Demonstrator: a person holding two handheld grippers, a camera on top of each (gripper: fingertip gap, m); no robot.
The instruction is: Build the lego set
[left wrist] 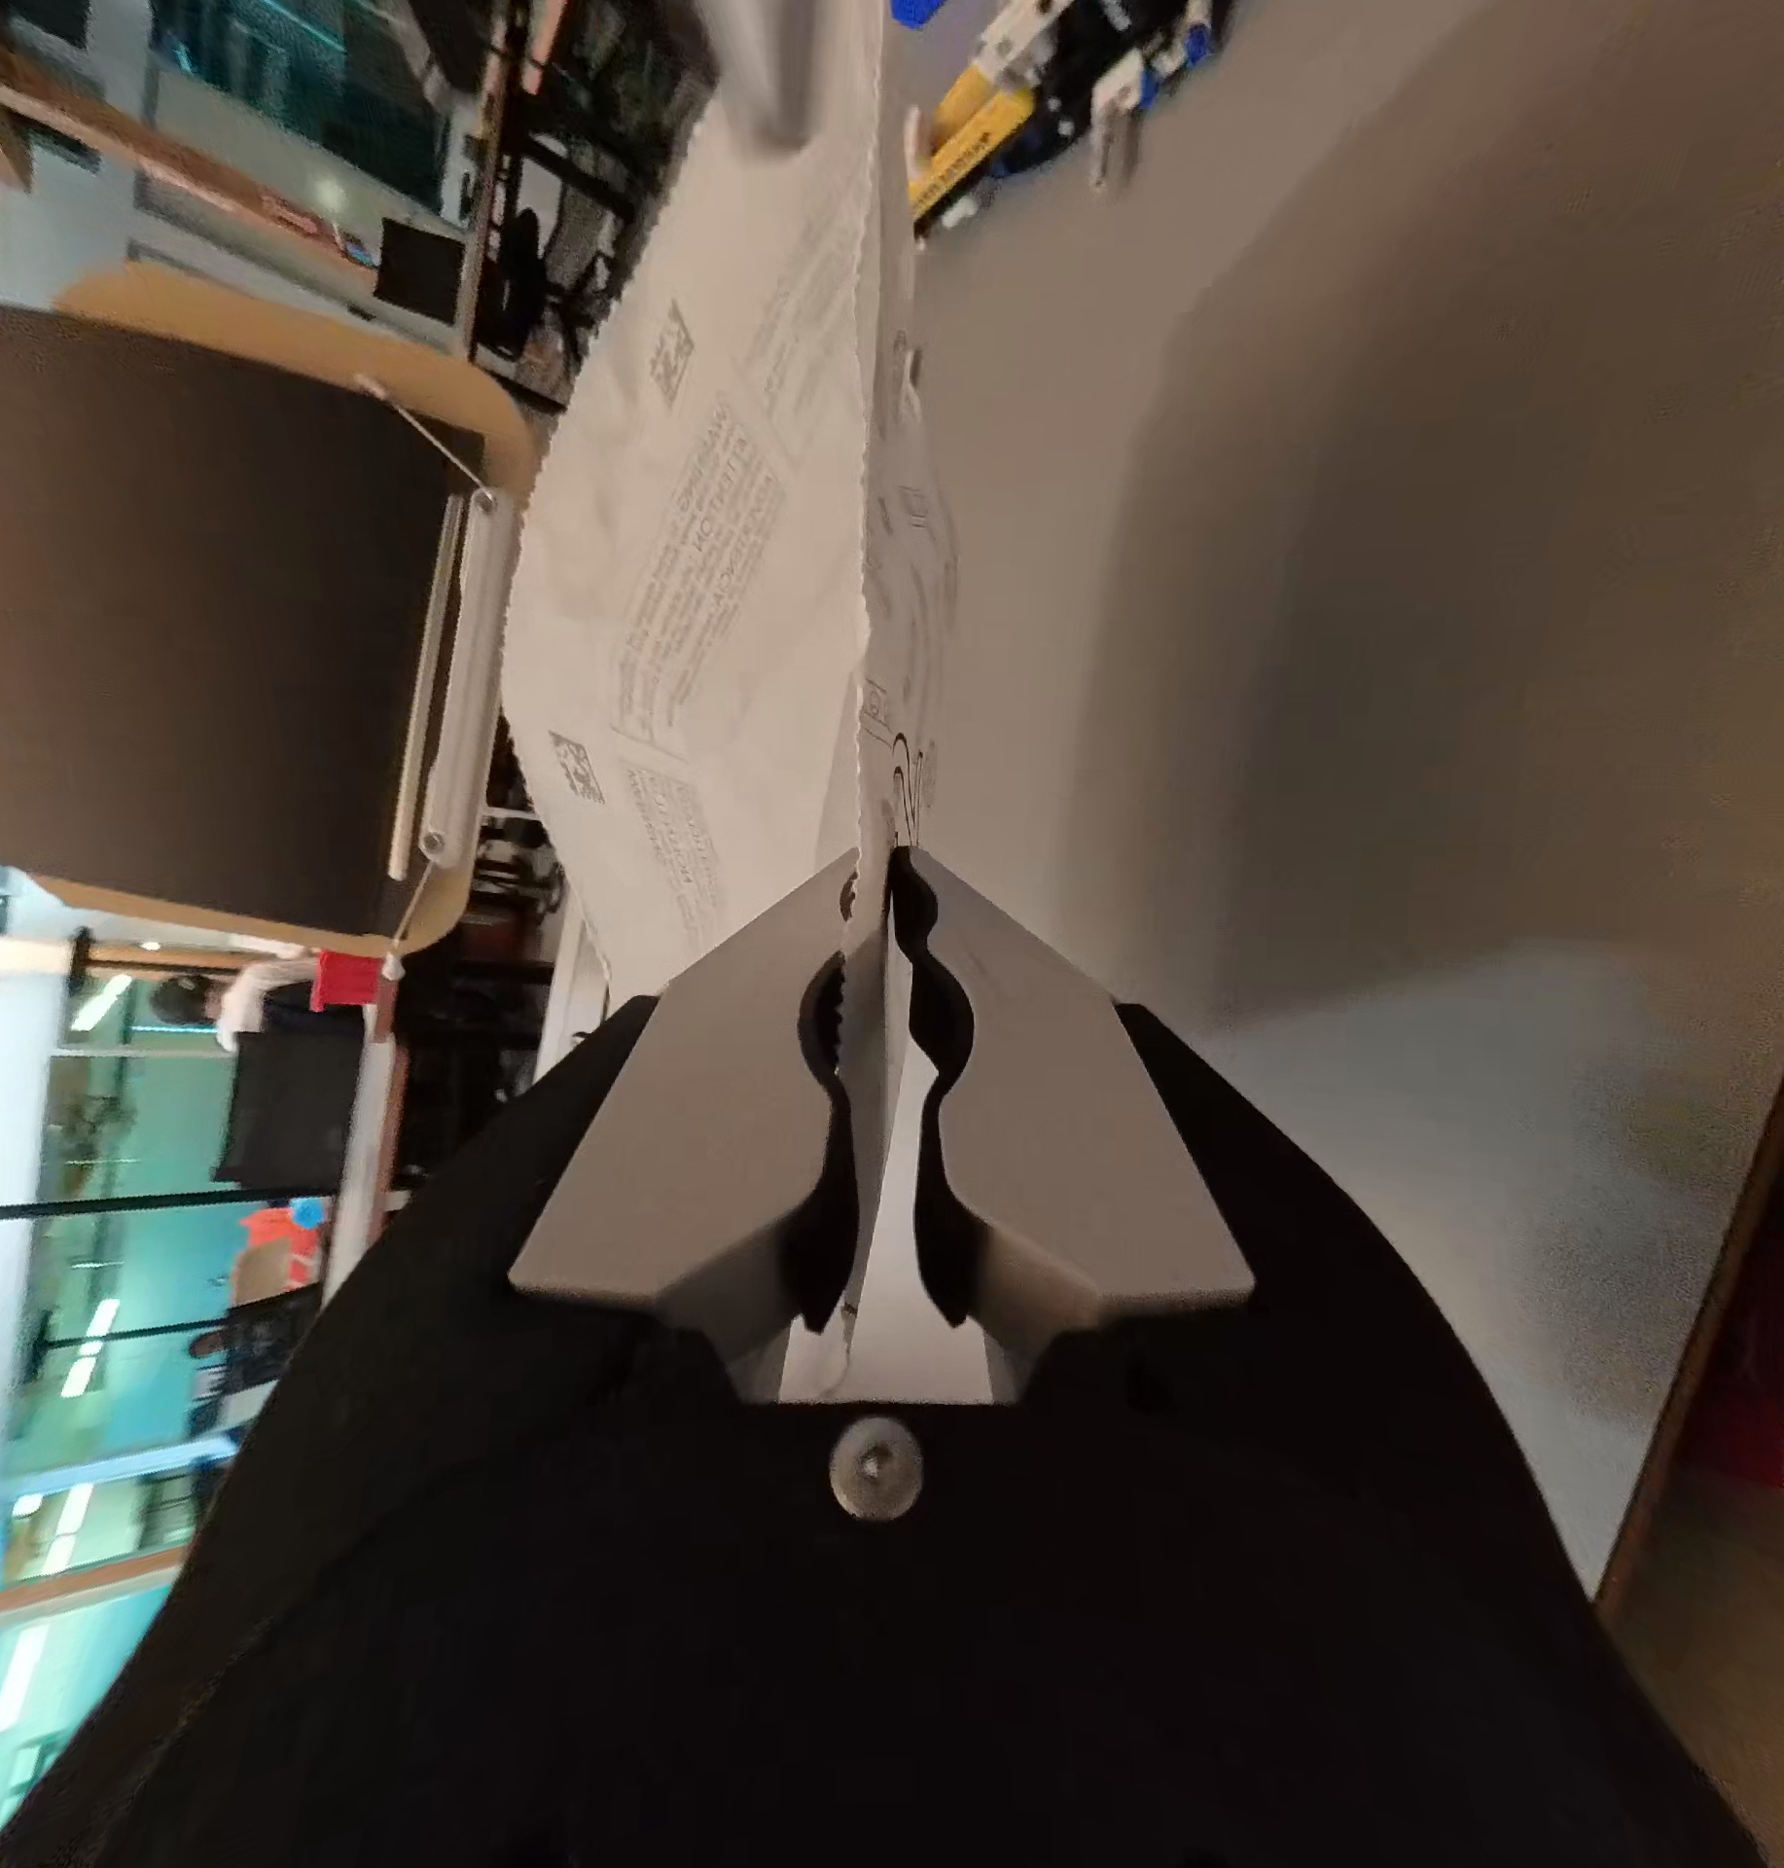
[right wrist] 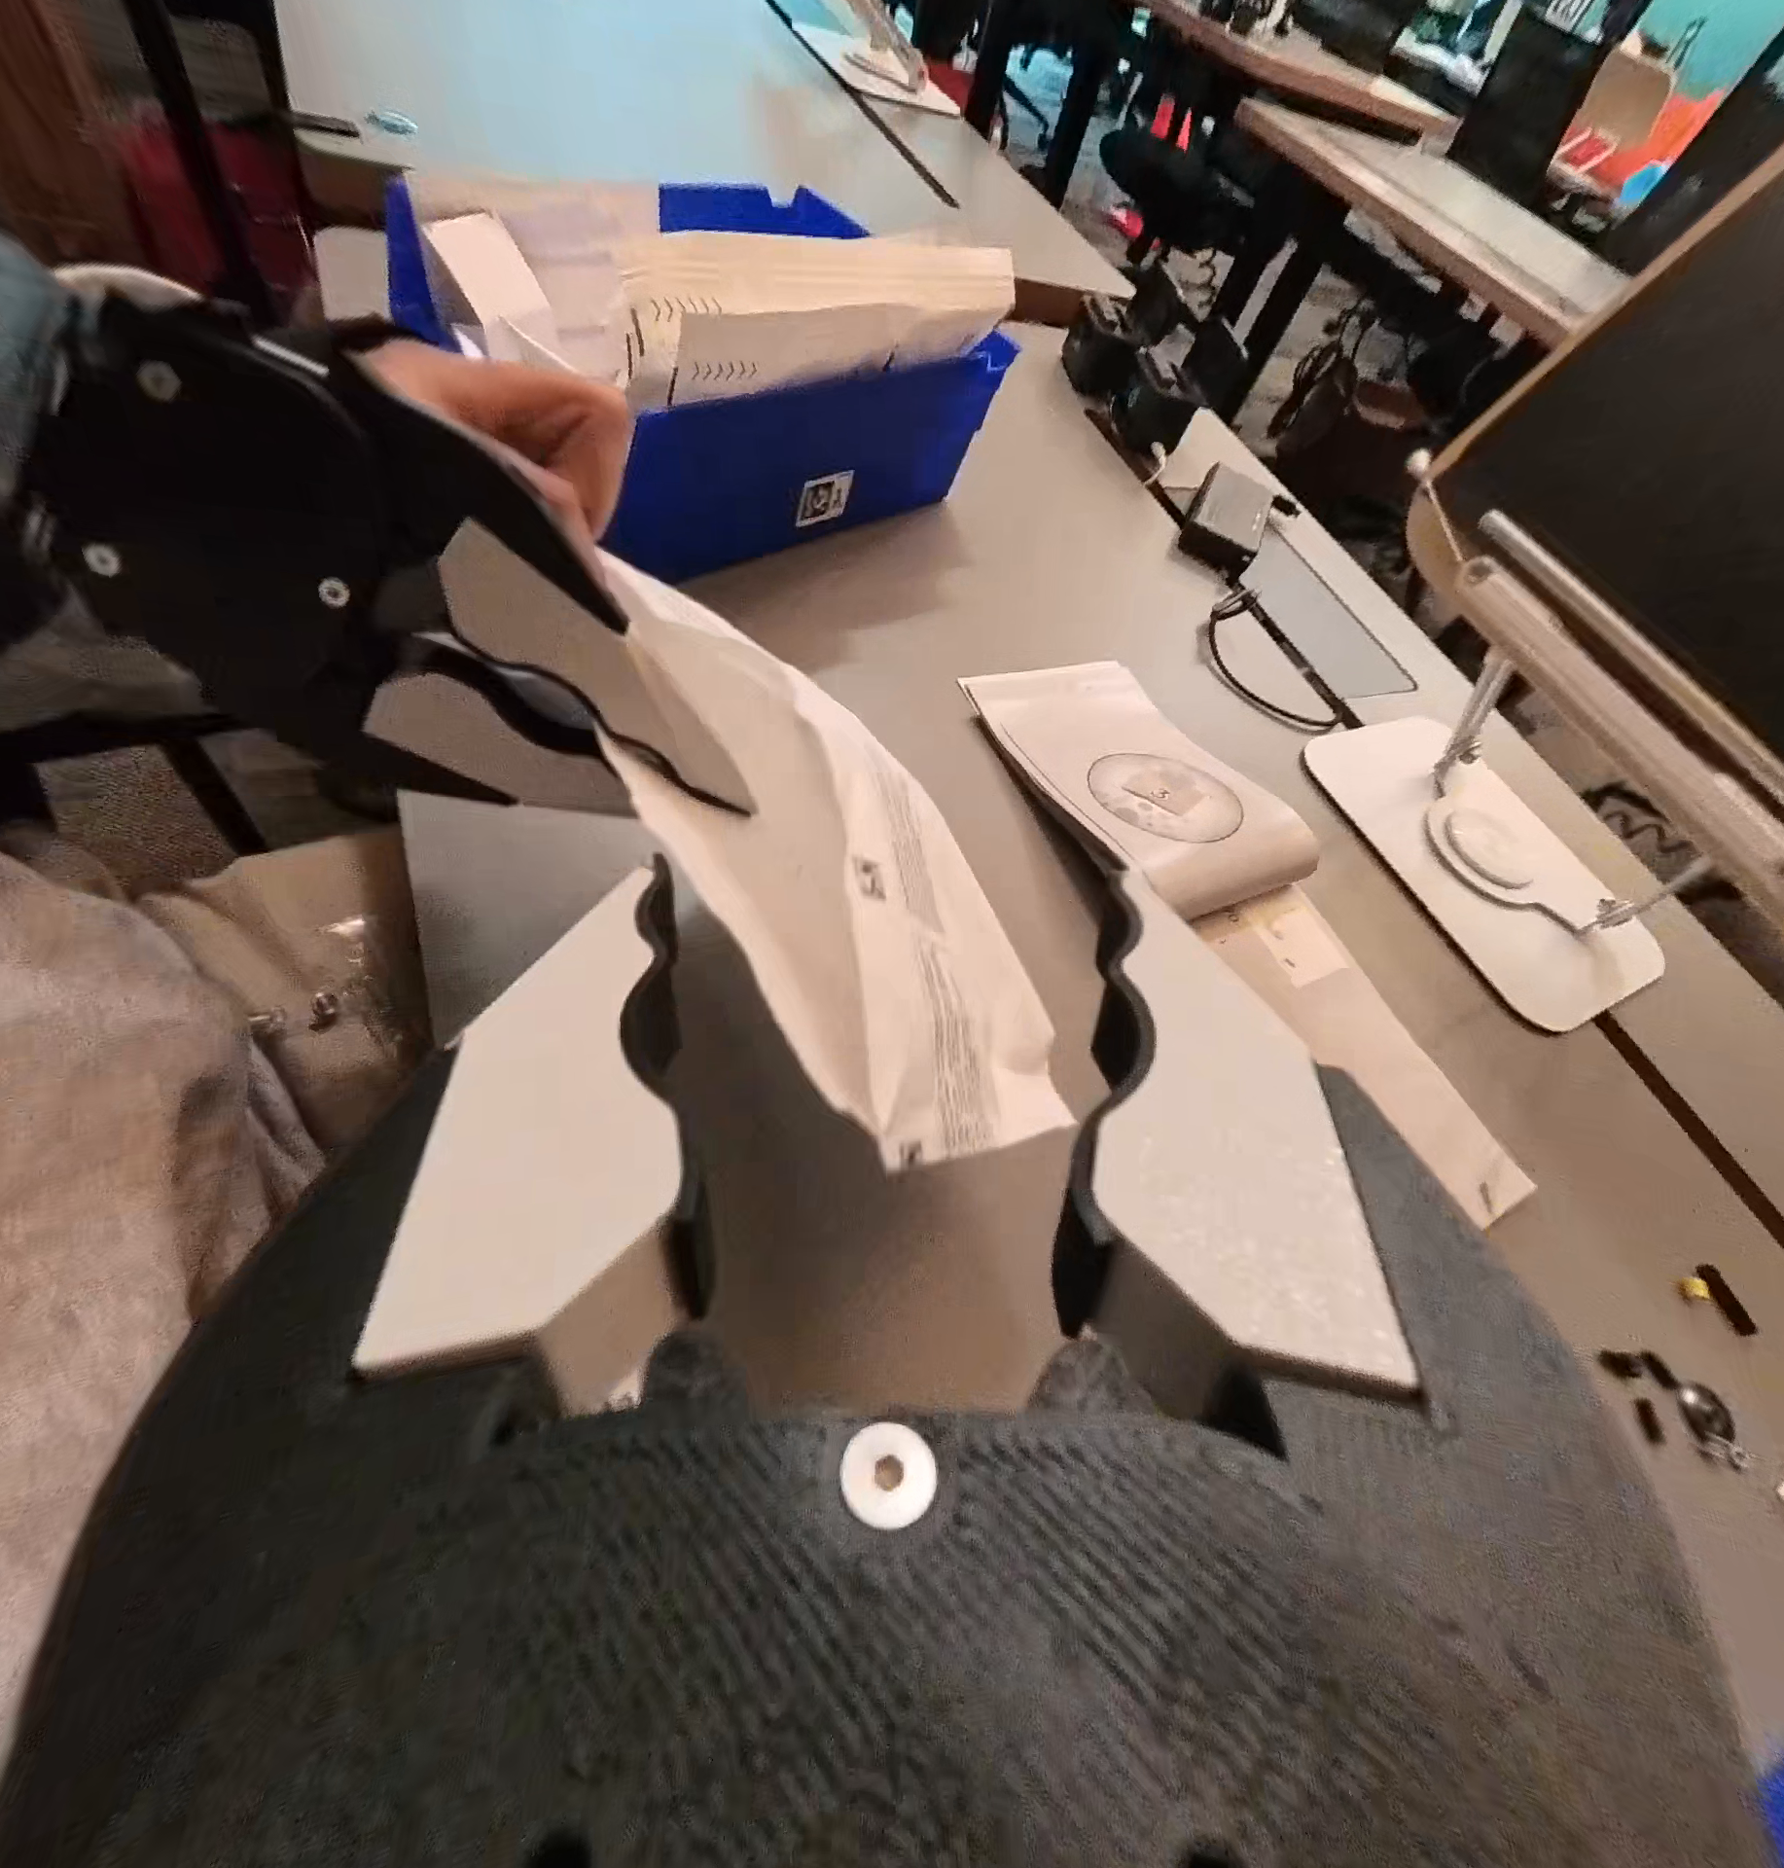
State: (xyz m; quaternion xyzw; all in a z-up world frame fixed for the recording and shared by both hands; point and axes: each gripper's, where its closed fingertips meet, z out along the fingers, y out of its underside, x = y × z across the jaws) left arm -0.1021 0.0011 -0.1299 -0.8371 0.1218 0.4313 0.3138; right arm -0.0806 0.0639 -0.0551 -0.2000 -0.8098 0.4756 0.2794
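The grey counter (right wrist: 969,566) carries a blue bin (right wrist: 797,455) stuffed with more white bags, and nearer in an open instruction booklet (right wrist: 1141,788); a few small dark parts (right wrist: 1722,1304) lie at its right edge. Above it hangs the white paper bag (right wrist: 868,910) of pieces, lifted clear of the counter and sagging at an angle. The left tongs (left wrist: 873,910) are pressed together on the bag's crimped top edge, seen also from the right wrist view (right wrist: 666,748). The right tongs (right wrist: 883,970) are spread wide, the bag's lower end hanging between them, touching neither finger as far as I can tell.

The step looks to be opening the bag. To do it well, the right tongs should likely close on the top seam just beside the left grip, not on the belly. Tear slowly over the counter, so pieces don't scatter.
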